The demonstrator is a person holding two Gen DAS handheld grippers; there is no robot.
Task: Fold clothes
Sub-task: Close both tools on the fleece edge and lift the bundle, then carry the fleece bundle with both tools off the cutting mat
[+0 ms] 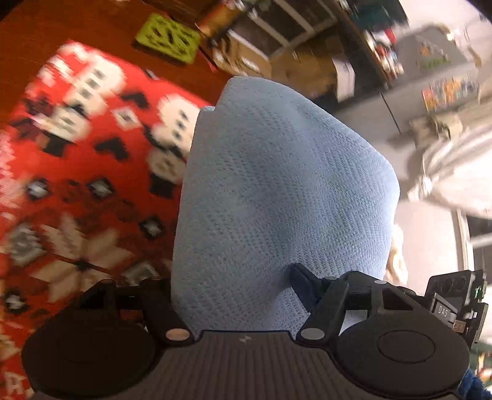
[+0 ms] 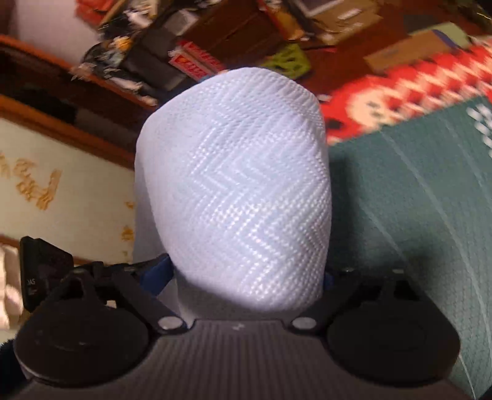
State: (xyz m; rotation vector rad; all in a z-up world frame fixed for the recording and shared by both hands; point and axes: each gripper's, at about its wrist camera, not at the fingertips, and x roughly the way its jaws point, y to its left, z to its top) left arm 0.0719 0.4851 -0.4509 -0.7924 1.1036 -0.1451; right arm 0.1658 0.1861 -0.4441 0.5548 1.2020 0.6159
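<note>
We've got the light blue knit garment (image 1: 276,190) bunched between the fingers of both grippers. Left gripper (image 1: 243,289): fabric fills the gap, jaws clamped on it. Right gripper (image 2: 246,277): jaws set wide, closed around a thick wad of the same cloth. The garment hangs above the table (image 1: 101,27), over the red patterned sweater (image 1: 86,172). A green cloth (image 2: 409,215) lies beside the sweater in the right wrist view. A lime box (image 1: 167,38) sits near the table's far edge.

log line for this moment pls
task: fold clothes | left gripper: light blue cloth between jaws | right gripper: same cloth | red sweater behind
</note>
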